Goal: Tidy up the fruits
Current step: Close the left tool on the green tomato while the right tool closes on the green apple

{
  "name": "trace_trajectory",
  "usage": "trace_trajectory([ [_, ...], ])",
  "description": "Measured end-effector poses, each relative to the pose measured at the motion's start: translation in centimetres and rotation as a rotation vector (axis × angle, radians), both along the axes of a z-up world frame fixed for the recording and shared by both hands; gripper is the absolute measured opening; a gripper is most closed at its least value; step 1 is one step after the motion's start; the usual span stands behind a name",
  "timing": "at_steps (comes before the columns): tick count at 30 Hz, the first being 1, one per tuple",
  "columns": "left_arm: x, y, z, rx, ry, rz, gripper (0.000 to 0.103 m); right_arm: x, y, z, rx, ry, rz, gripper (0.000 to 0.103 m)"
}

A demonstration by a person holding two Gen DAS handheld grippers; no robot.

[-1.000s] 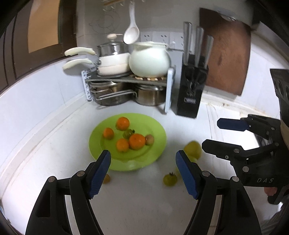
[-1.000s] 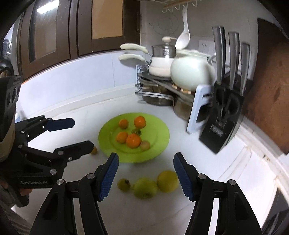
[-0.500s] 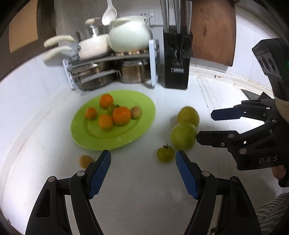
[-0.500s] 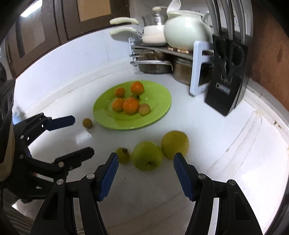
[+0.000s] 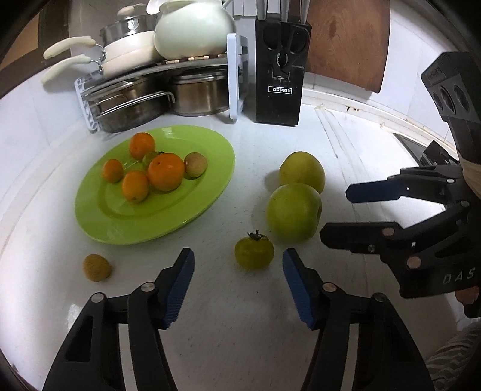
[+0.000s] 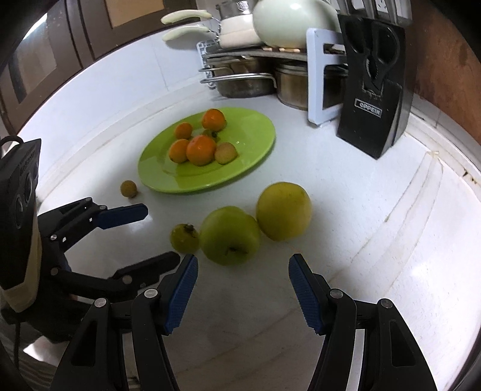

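A lime-green plate (image 5: 210, 156) (image 6: 255, 135) holds several oranges (image 5: 165, 171) and two small pale fruits. Loose on the white counter lie a small green tomato (image 5: 254, 252) (image 6: 185, 237), a green apple (image 5: 294, 212) (image 6: 230, 234), a yellow round fruit (image 5: 302, 173) (image 6: 284, 210) and a small brown fruit (image 5: 96, 267) (image 6: 128, 188). My left gripper (image 5: 238, 258) (image 6: 161, 234) hangs low with its jaws closing. The tomato sits just ahead of its tips, untouched. My right gripper (image 6: 243, 264) (image 5: 336, 213) is open and empty, the apple just beyond its tips.
At the back stand a rack (image 5: 234, 75) of steel pots with a white kettle (image 5: 192, 27) on top, a black knife block (image 5: 279, 78) and a brown cutting board (image 5: 345, 39). A sink edge (image 5: 415, 147) runs along the right.
Both grippers have sunk toward the counter and tipped downward, so the loose fruits now sit close before their tips. The left jaws have narrowed; the right jaws keep the same width.
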State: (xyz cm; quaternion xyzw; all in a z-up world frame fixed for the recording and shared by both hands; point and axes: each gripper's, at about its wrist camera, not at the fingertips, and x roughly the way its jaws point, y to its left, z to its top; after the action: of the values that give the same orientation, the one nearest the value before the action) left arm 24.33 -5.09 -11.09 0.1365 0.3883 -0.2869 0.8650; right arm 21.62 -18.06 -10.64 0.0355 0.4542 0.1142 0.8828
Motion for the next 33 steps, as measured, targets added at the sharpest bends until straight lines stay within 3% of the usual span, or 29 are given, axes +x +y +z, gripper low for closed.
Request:
trace_trajectory([
  [15,1.0,-0.9,-0.9,-0.029,0.054,-0.028,0.030,0.7,0.2,-0.7,0.053,0.015,0.006,0.064],
  [33,1.6,2.0,0.0,-0.053,0.042,0.112,0.030,3.0,1.7,-1.7,0.093,0.027,0.022,0.064],
])
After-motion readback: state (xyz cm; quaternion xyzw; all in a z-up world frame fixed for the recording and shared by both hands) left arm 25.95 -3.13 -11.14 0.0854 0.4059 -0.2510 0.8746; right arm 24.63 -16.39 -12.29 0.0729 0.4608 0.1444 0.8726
